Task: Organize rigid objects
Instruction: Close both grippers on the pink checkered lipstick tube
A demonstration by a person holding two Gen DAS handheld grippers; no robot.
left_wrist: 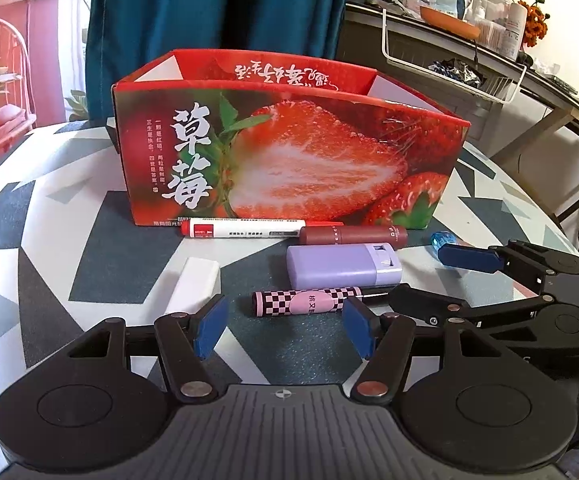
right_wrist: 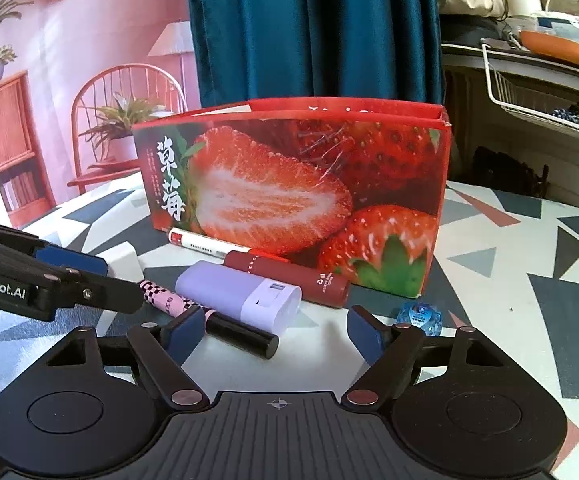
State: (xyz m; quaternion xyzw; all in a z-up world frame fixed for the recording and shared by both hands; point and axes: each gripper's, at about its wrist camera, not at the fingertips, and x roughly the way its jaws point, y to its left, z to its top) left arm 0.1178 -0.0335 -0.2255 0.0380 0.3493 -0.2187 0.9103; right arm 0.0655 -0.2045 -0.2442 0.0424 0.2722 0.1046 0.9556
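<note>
1. Right now the left gripper (left_wrist: 285,326) stands parted over the table (left_wrist: 49,240), grasping nothing; the checkered pen (left_wrist: 305,300) lies just beyond its blue pads (left_wrist: 209,328).
2. Likewise the right gripper (right_wrist: 275,334) is released, its left pad at the pen's black end.
3. Behind come the lilac case (left_wrist: 343,266), maroon tube (left_wrist: 353,235) and red-capped marker (left_wrist: 241,227).
4. Farthest, the strawberry box (left_wrist: 289,152) stands open-topped; the marker lies at its base.

Strawberry box (right_wrist: 289,196) stands centre frame on patterned table (right_wrist: 509,264). Before it lie marker (right_wrist: 205,245), maroon tube (right_wrist: 289,280), lilac case (right_wrist: 237,296), checkered pen (right_wrist: 209,316). Right gripper (right_wrist: 275,330) jaws apart, empty.
</note>
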